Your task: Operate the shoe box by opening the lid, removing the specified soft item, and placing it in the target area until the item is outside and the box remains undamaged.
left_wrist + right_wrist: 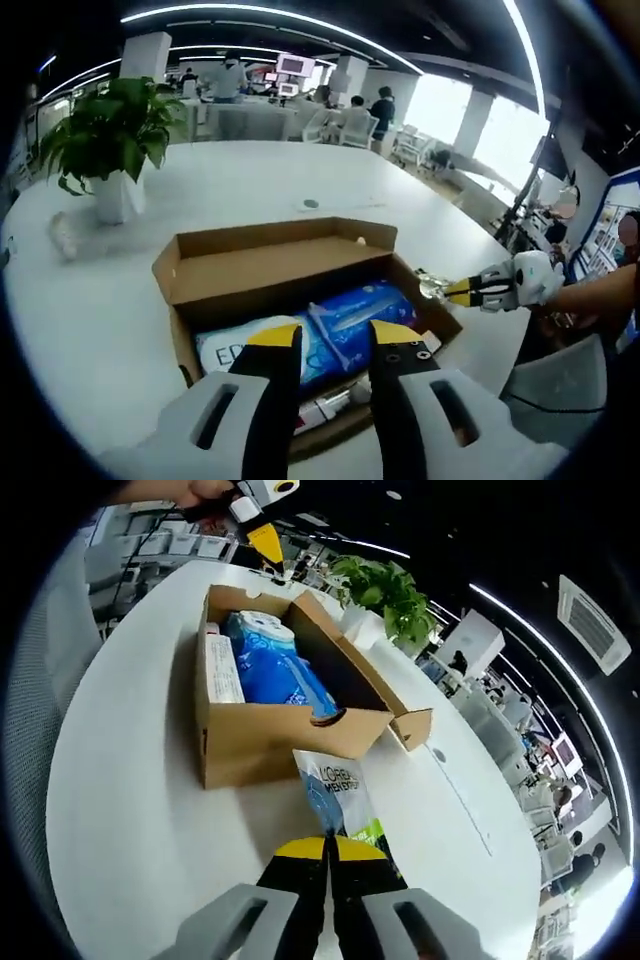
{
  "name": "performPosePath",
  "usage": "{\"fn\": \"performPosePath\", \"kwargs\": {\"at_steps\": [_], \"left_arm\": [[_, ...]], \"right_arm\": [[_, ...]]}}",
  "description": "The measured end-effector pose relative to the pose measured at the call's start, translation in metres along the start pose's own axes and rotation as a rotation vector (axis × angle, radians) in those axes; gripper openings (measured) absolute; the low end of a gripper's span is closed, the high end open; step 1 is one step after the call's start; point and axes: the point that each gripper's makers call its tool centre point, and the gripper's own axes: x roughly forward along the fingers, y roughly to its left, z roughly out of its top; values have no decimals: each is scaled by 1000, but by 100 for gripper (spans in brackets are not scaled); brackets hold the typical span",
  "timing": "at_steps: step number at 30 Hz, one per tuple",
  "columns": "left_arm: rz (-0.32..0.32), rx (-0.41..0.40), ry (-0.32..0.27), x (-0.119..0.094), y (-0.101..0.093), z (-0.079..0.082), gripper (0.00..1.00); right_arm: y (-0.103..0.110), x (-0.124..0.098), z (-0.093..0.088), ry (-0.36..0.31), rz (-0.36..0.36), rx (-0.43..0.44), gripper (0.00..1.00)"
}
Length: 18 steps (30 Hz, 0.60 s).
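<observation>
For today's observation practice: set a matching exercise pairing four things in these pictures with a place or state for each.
Things:
1. shoe box
2. blue pack
3. L'Oreal sachet
4. potted plant

Places or states:
A. pinched in the right gripper, outside the box
B. standing on the white table beyond the box
C. lid folded open
D. lying inside the box

Pairs: 1-C, 2-D, 3-A, 4-B

White round table (250,180). 1 potted plant (108,135) in white pot, near table edge. Small dark disc (311,204) on tabletop. Office desks, seated people (380,108) behind. Ceiling light strips (270,14).
</observation>
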Motion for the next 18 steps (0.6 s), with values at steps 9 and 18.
{"fn": "performPosePath", "kwargs": {"at_steps": [9,18], "left_arm": [[17,-4,-1,-5,11,-5,25],[35,-17,0,-12,20,-10,25]], "right_arm": [[5,7,-6,25,29,-51,0],[13,14,-14,52,79,-94,0]]}}
